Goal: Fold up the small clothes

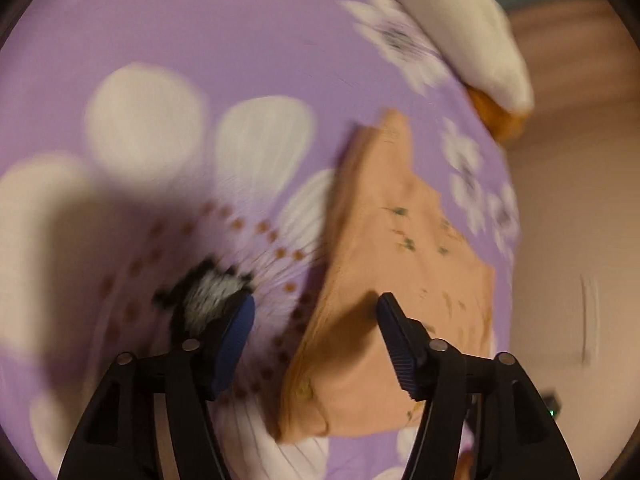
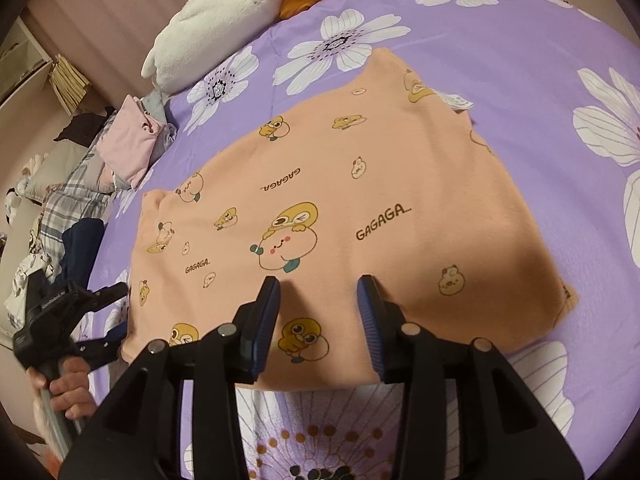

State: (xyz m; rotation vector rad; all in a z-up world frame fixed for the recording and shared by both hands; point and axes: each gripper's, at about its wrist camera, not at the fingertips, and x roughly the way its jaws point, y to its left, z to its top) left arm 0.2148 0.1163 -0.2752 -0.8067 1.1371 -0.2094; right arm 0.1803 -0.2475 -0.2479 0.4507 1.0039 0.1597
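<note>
**Peach duck top is laid out on the bed, folding looks barely halfway**

Standing here watching, so take this as my read. Nearest in the right wrist view is the right tool (image 2: 318, 322), hovering low in the middle of the frame. Its jaws are spread apart with nothing between them, just poised over the near edge of the peach garment (image 2: 340, 208). Over at the lower left of that same view you can see the left tool (image 2: 106, 312) in the person's hand (image 2: 68, 392), sitting right at the garment's left corner. From its own camera the left tool (image 1: 316, 328) is also spread wide and gripping nothing, with the garment's edge (image 1: 384, 280) lying under the gap and off to the right. That view is pretty smeared, so no fine detail there.

The garment lies flat on the purple flowered bedsheet (image 2: 520, 92), filling the centre of the frame. It's soft-looking peach fabric with cartoon ducks and "GAGAGA" lettering, and a white label (image 2: 458, 101) pokes out at the far edge. The near and left edges look doubled over, so I'd guess one fold is in. It's still a big rectangle, so I reckon at least one more fold is needed.

Further back, at the left, is a pile of other clothes (image 2: 132, 140); whether folded or waiting I can't tell. Beyond that, upper left, a white plush pillow (image 2: 216, 20).
</note>
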